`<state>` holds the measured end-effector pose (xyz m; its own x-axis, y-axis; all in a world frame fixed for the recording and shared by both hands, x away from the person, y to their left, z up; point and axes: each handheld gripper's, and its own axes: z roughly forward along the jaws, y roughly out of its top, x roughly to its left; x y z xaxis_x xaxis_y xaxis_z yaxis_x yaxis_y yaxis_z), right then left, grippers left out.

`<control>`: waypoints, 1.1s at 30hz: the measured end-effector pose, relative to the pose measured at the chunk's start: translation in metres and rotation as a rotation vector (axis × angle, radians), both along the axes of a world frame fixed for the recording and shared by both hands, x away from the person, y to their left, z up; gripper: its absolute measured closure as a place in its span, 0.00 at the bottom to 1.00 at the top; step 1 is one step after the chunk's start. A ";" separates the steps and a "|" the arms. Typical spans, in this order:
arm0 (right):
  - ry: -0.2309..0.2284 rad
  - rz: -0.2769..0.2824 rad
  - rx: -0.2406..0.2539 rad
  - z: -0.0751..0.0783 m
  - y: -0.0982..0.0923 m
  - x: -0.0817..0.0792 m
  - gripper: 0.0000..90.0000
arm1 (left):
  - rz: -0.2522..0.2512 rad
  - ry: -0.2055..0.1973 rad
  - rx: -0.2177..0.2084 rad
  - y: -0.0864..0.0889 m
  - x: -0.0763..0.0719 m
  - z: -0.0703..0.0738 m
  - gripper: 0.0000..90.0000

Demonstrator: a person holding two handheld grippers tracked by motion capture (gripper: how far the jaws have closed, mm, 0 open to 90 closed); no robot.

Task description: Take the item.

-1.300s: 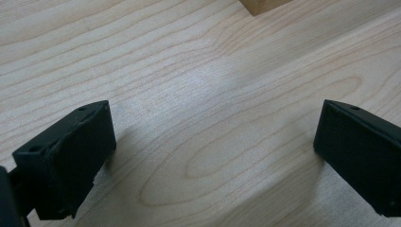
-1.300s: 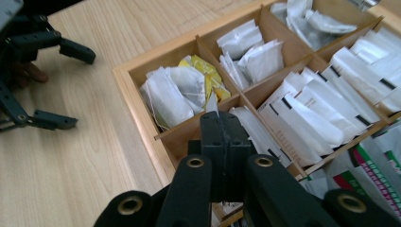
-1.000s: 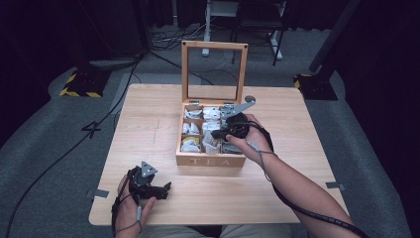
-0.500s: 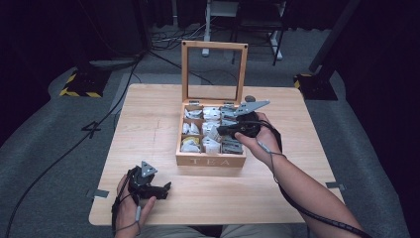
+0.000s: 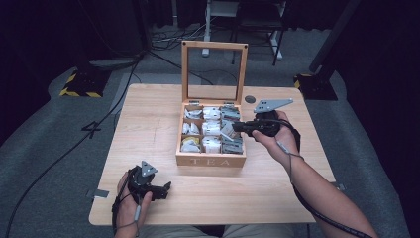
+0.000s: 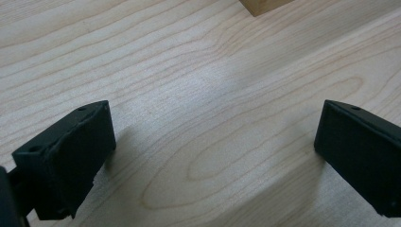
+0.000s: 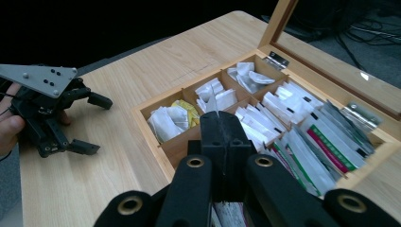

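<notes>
High view. Light wooden table (image 5: 148,124) on grey carpet. Wooden tea box (image 5: 212,131) at the table's middle, marked TEA on its front, glass-paned lid (image 5: 214,72) standing upright at the back. Nine compartments filled with white and grey tea packets (image 5: 212,128); one yellow packet (image 5: 194,142) in the front left compartment. Right gripper (image 5: 237,127) held over the box's right column, pointing left, grey plate on top, cable trailing along the forearm. Left gripper (image 5: 166,191) resting on the table near the front left edge, well apart from the box. Small dark round disc (image 5: 250,99) on the table right of the lid. Beyond the table: black-and-yellow striped block (image 5: 79,84), loose cables, stand legs.

Left gripper view. Jaws spread wide over bare wood grain, nothing between them. One corner of the box (image 6: 265,5) at the top edge.

Right gripper view. Jaws pressed together; a thin white edge (image 7: 213,101) rises between the tips, probably a tea packet, though too little shows to be sure. Box compartments directly beyond: white packets (image 7: 215,97) in the middle, flat green and red-striped sachets (image 7: 326,146) at the right. Lid hinge (image 7: 276,60) at the back rim. Left gripper (image 7: 94,124) lies farther off on the table, jaws apart
</notes>
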<state>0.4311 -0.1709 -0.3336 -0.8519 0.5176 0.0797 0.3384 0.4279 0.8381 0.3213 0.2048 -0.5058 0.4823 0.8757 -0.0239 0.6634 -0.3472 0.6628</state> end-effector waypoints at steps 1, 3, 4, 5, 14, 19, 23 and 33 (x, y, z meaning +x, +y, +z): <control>0.000 0.000 0.000 0.000 0.000 0.000 1.00 | 0.004 -0.001 0.001 0.000 0.001 0.000 0.00; -0.007 -0.013 0.001 0.003 -0.009 -0.002 1.00 | 0.011 0.001 0.001 0.000 0.002 0.000 0.00; -0.007 -0.013 0.001 0.003 -0.009 -0.002 1.00 | 0.011 0.001 0.001 0.000 0.002 0.000 0.00; -0.008 -0.018 0.004 0.004 -0.013 -0.002 1.00 | 0.014 0.002 0.001 0.000 0.002 0.000 0.00; -0.014 -0.087 0.009 0.010 -0.045 0.000 1.00 | 0.023 0.001 0.001 -0.001 0.002 0.000 0.00; -0.026 -0.127 -0.002 0.014 -0.063 0.003 1.00 | 0.023 0.001 0.001 -0.001 0.003 0.000 0.00; -0.027 -0.159 0.002 0.015 -0.077 0.005 1.00 | 0.023 0.001 0.001 -0.001 0.003 0.000 0.00; -0.036 -0.241 -0.009 0.011 -0.112 0.014 1.00 | 0.024 0.000 0.001 -0.001 0.003 0.000 0.00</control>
<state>0.4455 -0.2828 -0.3230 -0.7059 0.7068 0.0462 0.4016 0.3456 0.8481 0.3239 0.2036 -0.5058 0.4610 0.8871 -0.0235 0.6719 -0.3316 0.6623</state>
